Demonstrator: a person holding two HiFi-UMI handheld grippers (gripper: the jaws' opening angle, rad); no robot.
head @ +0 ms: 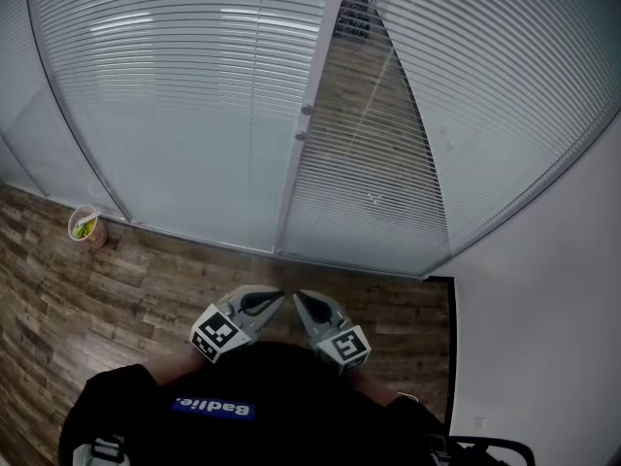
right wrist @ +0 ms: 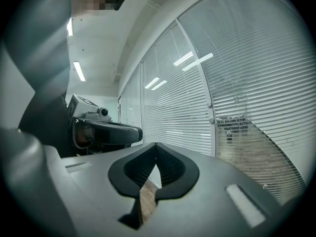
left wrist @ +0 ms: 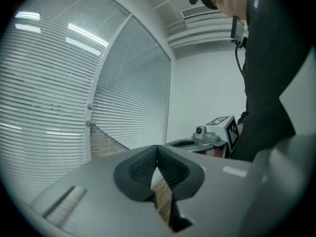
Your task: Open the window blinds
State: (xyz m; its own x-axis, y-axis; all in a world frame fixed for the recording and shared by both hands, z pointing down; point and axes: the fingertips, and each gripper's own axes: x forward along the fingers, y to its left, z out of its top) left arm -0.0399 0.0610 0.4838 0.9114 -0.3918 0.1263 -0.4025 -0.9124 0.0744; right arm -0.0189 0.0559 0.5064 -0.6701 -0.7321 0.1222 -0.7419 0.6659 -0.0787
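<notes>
Closed left hand-held gripper [head: 276,300], window blinds [head: 194,115] well apart in front

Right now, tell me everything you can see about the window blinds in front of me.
The window blinds are white horizontal slats, hanging in two tall panels split by a white upright frame with two small knobs. They reach down to the wooden floor. The slats look tilted nearly shut; a brown wood pattern shows dimly through the right-hand panel. Neither the left gripper nor the right gripper, both shut and held low, touches them.
</notes>
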